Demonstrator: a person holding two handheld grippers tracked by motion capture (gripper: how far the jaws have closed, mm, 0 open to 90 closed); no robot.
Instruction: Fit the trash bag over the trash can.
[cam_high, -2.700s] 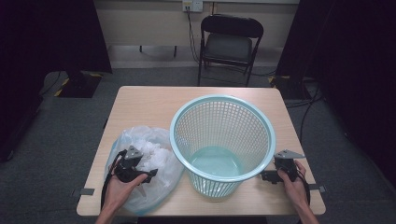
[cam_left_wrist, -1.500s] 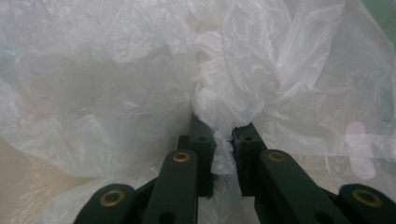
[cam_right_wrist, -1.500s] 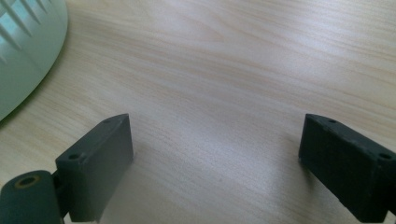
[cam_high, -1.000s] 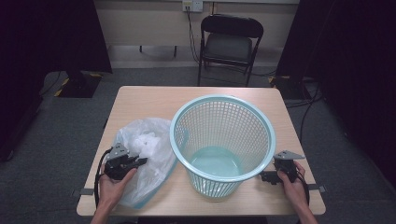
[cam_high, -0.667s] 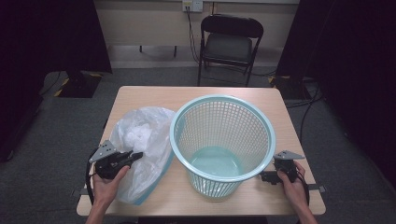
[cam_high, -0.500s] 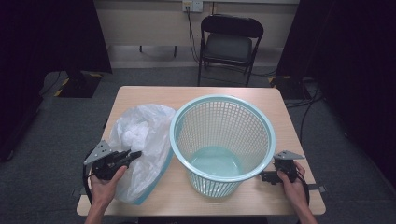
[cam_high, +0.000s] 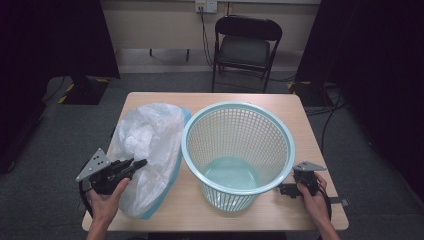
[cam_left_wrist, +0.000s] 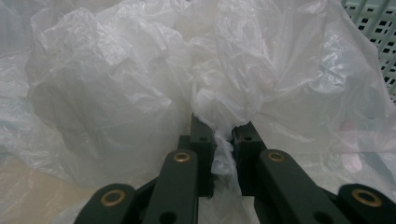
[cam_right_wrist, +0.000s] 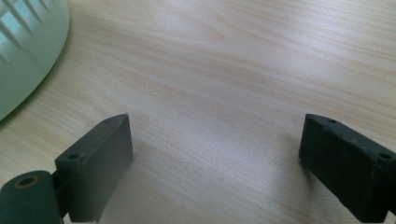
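Two tools at a counter: one pinches a plastic bag, the other waits with jaws wide

Two hand-held tools are at work over a light wooden counter (cam_high: 300, 107). The left tool (cam_high: 137, 163), held in the person's left hand (cam_high: 106, 199) near the counter's front left corner, has its jaws drawn nearly together on a fold of the plastic bag (cam_high: 147, 145); in the left gripper view the thin white film (cam_left_wrist: 224, 154) is pinched between the two black pads and bunches up just past them. The bag is translucent white with a pale blue edge along its near side. It lies crumpled on the left half of the counter, billowing upward, and its right side touches the basket's wall.

That basket (cam_high: 238, 150), a mint-green plastic wastebasket with a latticed wall, stands upright in the middle of the counter, open mouth up. A corner of its lattice (cam_left_wrist: 380, 28) shows beyond the bag in the left gripper view.

The right tool (cam_high: 285, 190) rests low at the counter's front right, gripped by the right hand (cam_high: 315, 197) and pointing at the basket's base. Its jaws stand wide apart with only bare wood between them, and the basket's curved foot (cam_right_wrist: 28, 51) sits off to one side, apart from the pads.

A dark folding chair (cam_high: 246, 42) stands on the floor beyond the counter's far edge.
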